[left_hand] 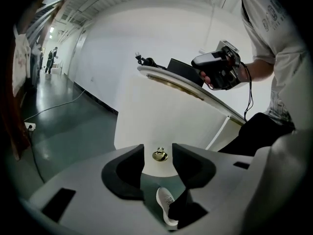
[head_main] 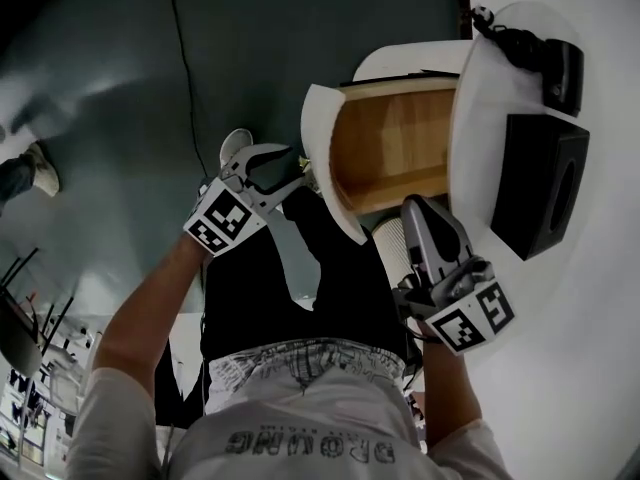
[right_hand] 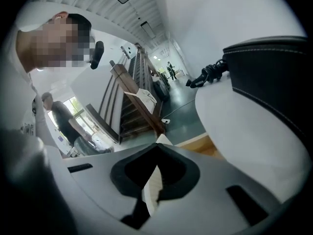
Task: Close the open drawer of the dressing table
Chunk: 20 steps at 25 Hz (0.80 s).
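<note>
The dressing table [head_main: 560, 368] has a round white top, and its drawer [head_main: 395, 143] stands pulled out, showing a wooden inside behind a curved white front [head_main: 322, 158]. My left gripper [head_main: 285, 168] is open, just left of that front. In the left gripper view the white front [left_hand: 161, 124] fills the middle, and its brass knob [left_hand: 159, 155] sits between the open left gripper's [left_hand: 158, 153] fingertips, slightly beyond them. My right gripper [head_main: 418, 213] is shut and empty, hovering by the table's rim below the drawer. Its closed tips [right_hand: 157, 148] point past the table edge [right_hand: 244, 126].
On the table top stand a black box [head_main: 540, 183] and a black plug with a cable [head_main: 545, 63]. A white ribbed object [head_main: 392, 243] sits under the drawer. The person's dark-trousered legs and a white shoe [head_main: 235, 146] are on the grey floor [head_main: 120, 118].
</note>
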{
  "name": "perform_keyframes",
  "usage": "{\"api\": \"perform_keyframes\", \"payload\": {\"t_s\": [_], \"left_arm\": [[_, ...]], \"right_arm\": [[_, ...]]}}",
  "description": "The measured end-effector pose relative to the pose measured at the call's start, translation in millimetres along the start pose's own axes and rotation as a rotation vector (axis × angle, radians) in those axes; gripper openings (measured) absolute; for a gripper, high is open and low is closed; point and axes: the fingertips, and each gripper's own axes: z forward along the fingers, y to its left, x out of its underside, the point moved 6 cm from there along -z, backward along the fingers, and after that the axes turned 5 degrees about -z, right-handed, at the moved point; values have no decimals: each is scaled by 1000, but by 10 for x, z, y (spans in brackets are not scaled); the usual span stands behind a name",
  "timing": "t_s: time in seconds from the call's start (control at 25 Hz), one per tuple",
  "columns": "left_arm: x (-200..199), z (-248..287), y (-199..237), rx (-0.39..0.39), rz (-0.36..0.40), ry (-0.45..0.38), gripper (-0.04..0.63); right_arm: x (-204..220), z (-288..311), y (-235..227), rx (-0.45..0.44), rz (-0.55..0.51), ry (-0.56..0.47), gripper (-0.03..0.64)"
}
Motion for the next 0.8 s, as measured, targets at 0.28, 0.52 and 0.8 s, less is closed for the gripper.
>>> {"api": "perform_keyframes", "payload": {"t_s": [0.28,0.52,0.8], "left_arm": [[146,168,44,34,26,24,184],[188,194,33,59,46,39,143],[191,212,24,69,65,45,124]], "right_arm": [[50,-43,-42,28,8,-13,8],[89,-95,-51,52,18,-18,8],[96,-127,-27,66,30,-40,8]]}}
